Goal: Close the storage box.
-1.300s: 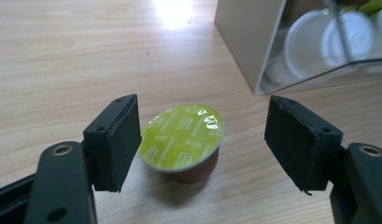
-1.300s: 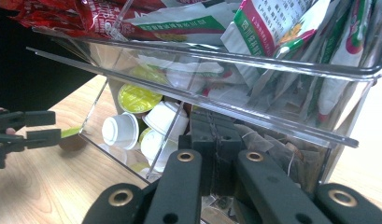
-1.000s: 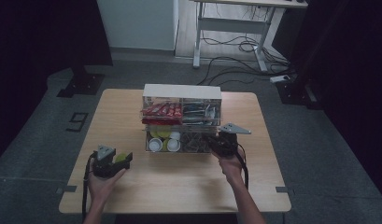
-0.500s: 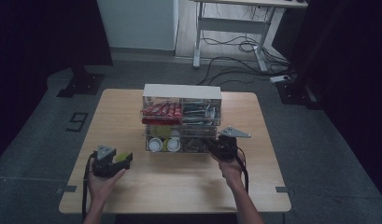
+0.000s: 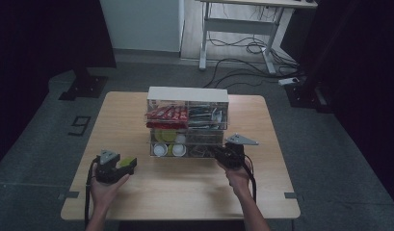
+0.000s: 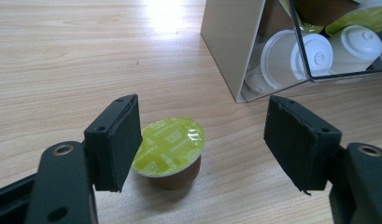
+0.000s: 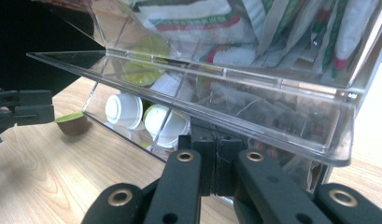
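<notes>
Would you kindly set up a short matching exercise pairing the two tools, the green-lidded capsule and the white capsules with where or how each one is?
Things:
1. left tool
2. right tool
3. green-lidded capsule
4. white capsules

States:
A. inside the clear organizer
B. jaws closed, at the organizer's front
C. upright on the table
D. jaws open around a capsule

Pairs: 1-D, 2-B, 3-C, 4-A

I see a small brown plastic capsule with glossy green foil lid [image 6: 172, 146] on the matt, light-grained wooden table [image 6: 62, 60]; the clear glossy acrylic organiser [image 7: 254, 84] gleams; my jaw pads look rough black foam.
</notes>
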Tool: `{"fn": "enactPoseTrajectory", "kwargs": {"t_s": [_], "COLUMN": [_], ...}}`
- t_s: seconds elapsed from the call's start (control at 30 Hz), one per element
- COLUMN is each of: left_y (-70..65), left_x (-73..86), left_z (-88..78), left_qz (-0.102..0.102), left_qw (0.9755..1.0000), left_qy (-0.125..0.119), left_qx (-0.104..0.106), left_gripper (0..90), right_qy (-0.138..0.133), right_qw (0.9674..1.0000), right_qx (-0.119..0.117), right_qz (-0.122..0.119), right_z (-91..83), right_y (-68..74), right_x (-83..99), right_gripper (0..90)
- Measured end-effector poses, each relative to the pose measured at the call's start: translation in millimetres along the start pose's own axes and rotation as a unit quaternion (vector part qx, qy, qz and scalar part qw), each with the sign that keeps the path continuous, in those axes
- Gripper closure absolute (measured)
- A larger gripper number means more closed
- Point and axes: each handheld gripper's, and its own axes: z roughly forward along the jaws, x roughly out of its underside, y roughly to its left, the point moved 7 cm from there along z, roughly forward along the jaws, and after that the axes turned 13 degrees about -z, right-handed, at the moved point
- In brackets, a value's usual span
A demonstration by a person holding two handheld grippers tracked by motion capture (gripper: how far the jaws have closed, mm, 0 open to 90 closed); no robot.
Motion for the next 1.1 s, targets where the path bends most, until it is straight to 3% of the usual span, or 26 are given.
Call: {"fn": "enactPoseTrajectory", "kwargs": {"t_s": [1.1], "left_y": [1.0], "left_x": [4.2], "left_z": [4.6], "left_qz": [-0.001], "left_qw": [0.9999], "left_qy": [0.016], "left_qx": [0.000], "left_gripper": [28.0], "right_qy": [0.025], "right_qw": [0.9995], "right_qx": [-0.009], "right_qz": [0.015], "right_z": [7.3], "right_y": [4.5], "right_x": [32.8], "right_gripper": [88.4]}}
